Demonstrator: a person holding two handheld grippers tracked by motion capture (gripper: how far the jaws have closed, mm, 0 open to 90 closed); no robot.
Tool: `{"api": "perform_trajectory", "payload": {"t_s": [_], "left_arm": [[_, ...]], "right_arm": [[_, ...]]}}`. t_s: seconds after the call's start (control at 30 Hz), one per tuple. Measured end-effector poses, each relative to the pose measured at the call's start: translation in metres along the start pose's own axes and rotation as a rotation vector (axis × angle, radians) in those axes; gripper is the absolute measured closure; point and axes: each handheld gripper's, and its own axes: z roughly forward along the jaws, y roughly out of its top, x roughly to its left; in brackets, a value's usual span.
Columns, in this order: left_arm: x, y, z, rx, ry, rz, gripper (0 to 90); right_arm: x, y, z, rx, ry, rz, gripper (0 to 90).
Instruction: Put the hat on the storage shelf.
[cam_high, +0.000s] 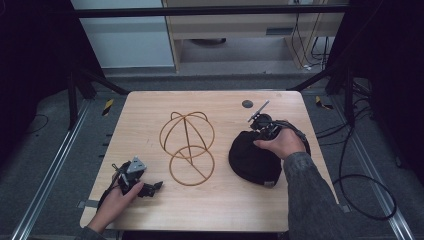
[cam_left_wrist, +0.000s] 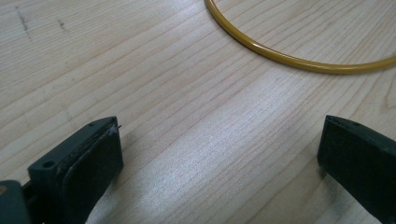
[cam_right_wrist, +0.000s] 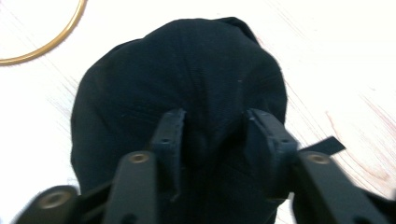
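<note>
Black fabric defines the work item, but take the layout from the left. The left tool rests on the bench with its jaws wide apart and nothing between them; bare wood lies under the pads, as the left gripper view shows. Ahead of this tool and to its right stands the wire hat stand, a brass-coloured frame with a ring base and a domed cage above. Treat it as light and stiff, likely to slide if pushed.

Right of the stand lies the black cap, directly under the right tool. In the right gripper view its jaws have pinched up a fold of the crown cloth between the pads. Judged from its look, the cap is soft, light and non-fragile; it will sag and deform when lifted. A fold of crown fabric gives a secure hold.
</note>
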Motion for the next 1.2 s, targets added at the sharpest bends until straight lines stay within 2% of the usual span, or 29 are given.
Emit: {"api": "perform_trajectory", "payload": {"t_s": [0.13, 0.3, 0.47, 0.77, 1.2], "left_arm": [[0.000, 0.000, 0.000, 0.000, 0.000, 0.000, 0.0], [0.000, 0.000, 0.000, 0.000, -0.003, 0.003, 0.0], [0.000, 0.001, 0.000, 0.003, -0.003, 0.007, 0.0], [0.000, 0.000, 0.000, 0.002, -0.001, 0.004, 0.0], [0.000, 0.000, 0.000, 0.002, -0.001, 0.004, 0.0]], "right_arm": [[0.002, 0.001, 0.003, 0.016, 0.007, -0.014, 68.2], [0.001, 0.000, 0.002, 0.012, 0.032, -0.001, 71.9], [0.000, -0.007, -0.015, -0.061, 0.035, 0.004, 74.7], [-0.001, -0.023, -0.055, -0.220, 0.068, 0.065, 75.7], [0.000, -0.032, -0.083, -0.309, 0.063, 0.098, 77.0]]}}
